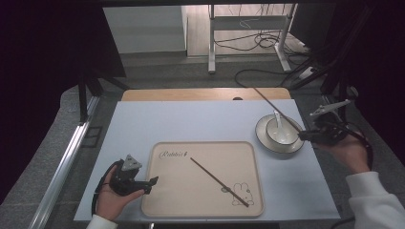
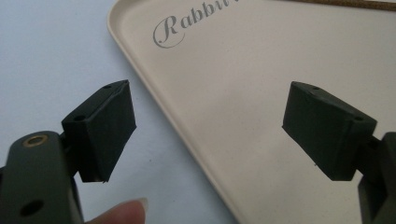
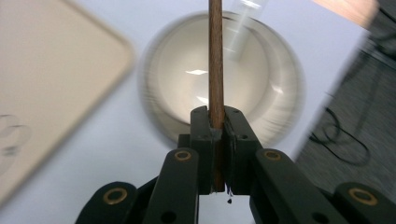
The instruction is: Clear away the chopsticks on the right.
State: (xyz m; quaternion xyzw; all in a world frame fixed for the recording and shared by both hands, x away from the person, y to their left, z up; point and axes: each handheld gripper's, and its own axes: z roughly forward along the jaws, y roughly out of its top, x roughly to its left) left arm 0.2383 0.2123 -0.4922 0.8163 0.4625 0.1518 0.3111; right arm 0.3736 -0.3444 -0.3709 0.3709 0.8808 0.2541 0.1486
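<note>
A beige tray [image 1: 167, 200] printed "Rabbit" lies at the table's front, and one brown chopstick [image 1: 217, 181] rests diagonally on it. My left gripper [image 1: 149, 183] stands open at the tray's left rim [image 2: 154, 102], its jaws wide apart with nothing between them. My right gripper [image 1: 303, 136] is shut on a second chopstick [image 3: 215, 60], which rises up and back to the left over a white bowl [image 1: 282, 132]. The bowl sits on a plate [image 1: 262, 138] and holds a white spoon [image 1: 277, 119].
A pale blue mat [image 1: 200, 119] covers the wooden table. Cables [image 1: 258, 40] and metal table legs lie on the floor beyond the far edge. The table's right edge runs close beside my right hand.
</note>
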